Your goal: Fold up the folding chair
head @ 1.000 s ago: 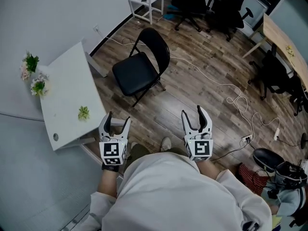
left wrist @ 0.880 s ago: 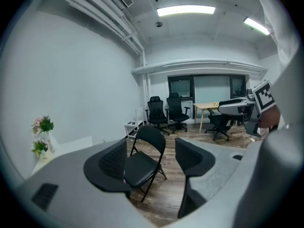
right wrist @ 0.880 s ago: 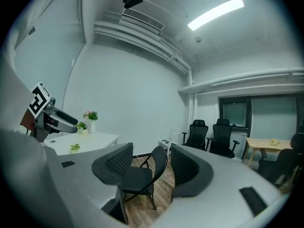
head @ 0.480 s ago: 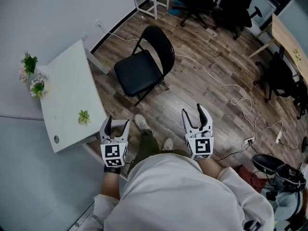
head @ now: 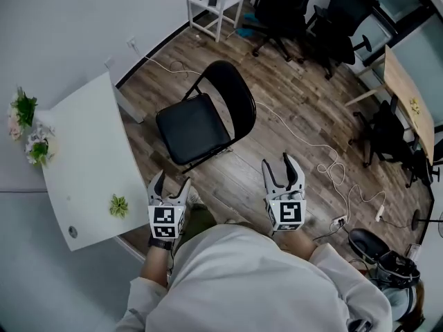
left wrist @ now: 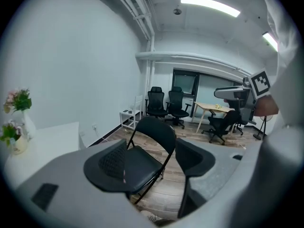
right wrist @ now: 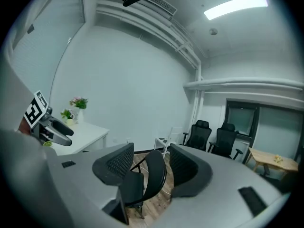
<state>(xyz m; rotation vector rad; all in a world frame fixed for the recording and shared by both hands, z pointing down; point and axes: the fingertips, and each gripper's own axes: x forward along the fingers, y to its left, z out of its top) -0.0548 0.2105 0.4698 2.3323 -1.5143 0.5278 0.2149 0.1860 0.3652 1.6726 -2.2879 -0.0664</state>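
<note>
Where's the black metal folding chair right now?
Head view, upper centre: the black metal folding chair stands unfolded on the wood floor, just right of the white table, black office chairs beyond it.

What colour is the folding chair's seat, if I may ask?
The folding chair's padded seat is black, clearest in head view.

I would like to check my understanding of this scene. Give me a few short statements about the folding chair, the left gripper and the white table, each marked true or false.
1. The folding chair stands unfolded on the wooden floor. True.
2. The left gripper grips the chair's backrest. False: its jaws stand apart and empty, short of the chair.
3. In the head view, the white table is left of the chair. True.
4. The table is bare. False: flowers and a small green sprig are on it.
</note>
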